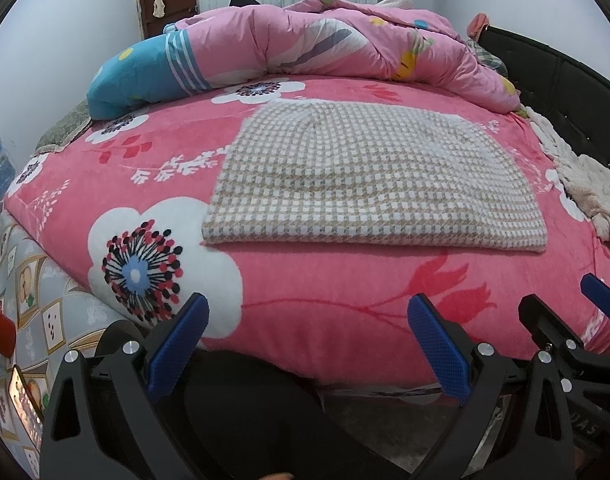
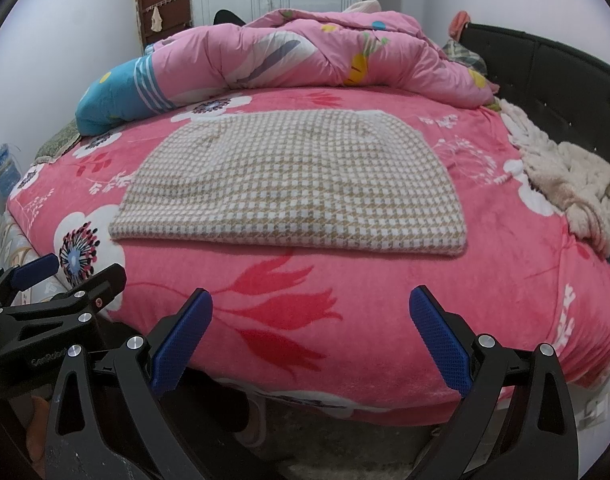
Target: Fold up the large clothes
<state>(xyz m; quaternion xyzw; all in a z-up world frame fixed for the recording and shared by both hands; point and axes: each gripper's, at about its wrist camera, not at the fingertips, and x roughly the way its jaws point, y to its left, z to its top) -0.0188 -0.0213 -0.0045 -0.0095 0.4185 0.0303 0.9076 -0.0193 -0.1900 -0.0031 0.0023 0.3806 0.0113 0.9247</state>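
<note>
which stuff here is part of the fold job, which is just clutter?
Job:
- checked garment, folded flat on the bed
- left gripper, right gripper, jaws open, empty

Clutter:
- pink quilt
- cream fleece
- floral blanket underneath

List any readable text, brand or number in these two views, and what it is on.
"GenRobot", partly legible: embossed on the left gripper body in the right wrist view.
"DAS", cut off at the frame edge: on the right gripper body in the left wrist view.
Phone screen: too blurred to read.
</note>
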